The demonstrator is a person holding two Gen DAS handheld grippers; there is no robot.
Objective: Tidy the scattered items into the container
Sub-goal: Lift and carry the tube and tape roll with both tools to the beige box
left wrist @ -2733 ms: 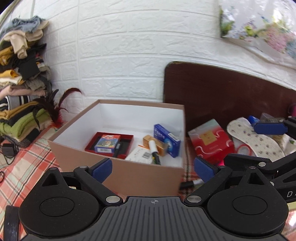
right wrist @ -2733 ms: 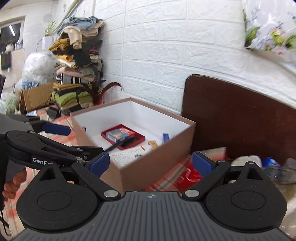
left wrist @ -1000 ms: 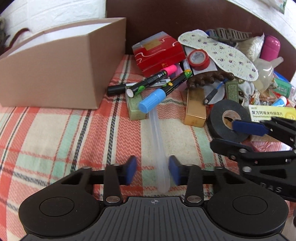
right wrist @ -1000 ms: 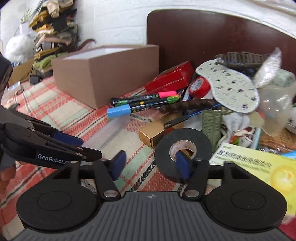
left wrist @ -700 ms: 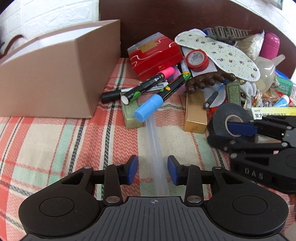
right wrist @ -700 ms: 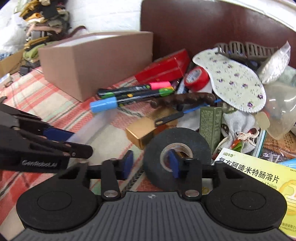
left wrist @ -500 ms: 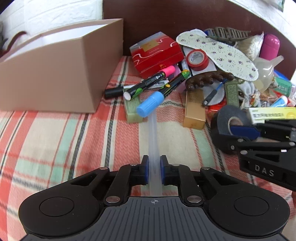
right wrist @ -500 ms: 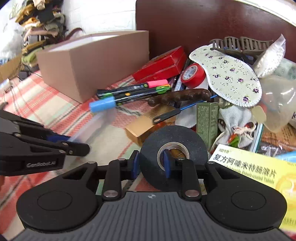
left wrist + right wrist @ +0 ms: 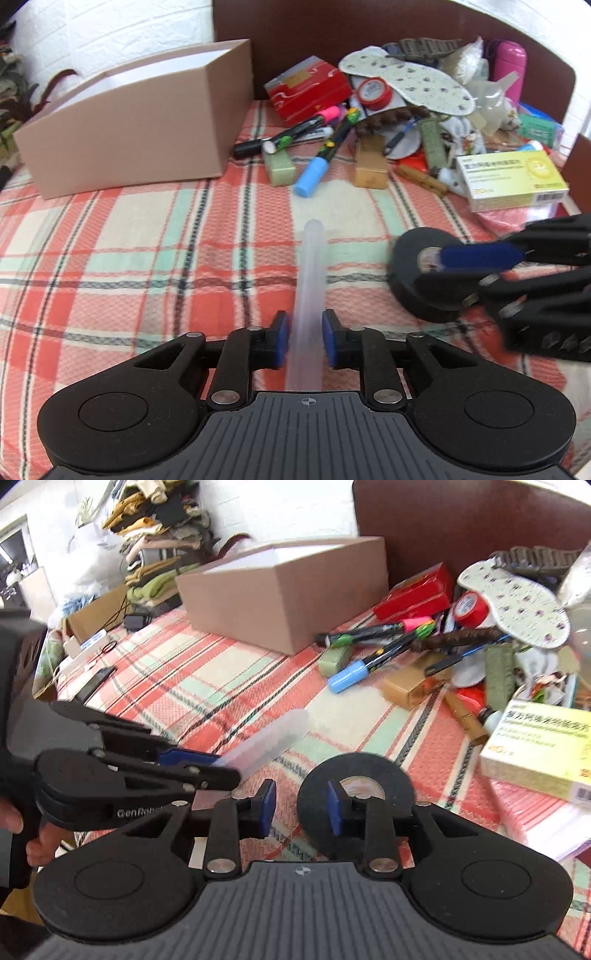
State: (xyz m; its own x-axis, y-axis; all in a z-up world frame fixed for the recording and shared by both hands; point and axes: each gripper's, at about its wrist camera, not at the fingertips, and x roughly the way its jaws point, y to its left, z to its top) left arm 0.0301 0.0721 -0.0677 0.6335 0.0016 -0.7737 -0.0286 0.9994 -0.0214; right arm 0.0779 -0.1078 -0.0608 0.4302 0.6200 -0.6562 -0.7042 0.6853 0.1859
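Note:
The open brown cardboard box (image 9: 140, 122) (image 9: 288, 587) stands at the far left of the plaid cloth. My left gripper (image 9: 306, 339) (image 9: 227, 766) is shut on a clear plastic tube (image 9: 310, 266) (image 9: 269, 738), which points forward above the cloth. Its jaws are opening slightly, with the tube still between the pads. My right gripper (image 9: 301, 806) (image 9: 432, 269) holds a black tape roll (image 9: 391, 775) (image 9: 424, 306) by its wall, one finger in the hole. Those jaws are opening a little too. The two grippers are side by side, near the cloth's front.
A pile lies right of the box: markers, a blue-capped marker (image 9: 314, 173), a gold box (image 9: 370, 166), a red box (image 9: 310, 88), red tape (image 9: 375, 90), an insole (image 9: 406, 81) and a yellow medicine box (image 9: 513, 177). Folded clothes (image 9: 159, 524) are stacked far left.
Both grippers closed, the left on the tube and the right on the tape roll. Then both drew back from the pile, and the tube came away from the blue-capped marker.

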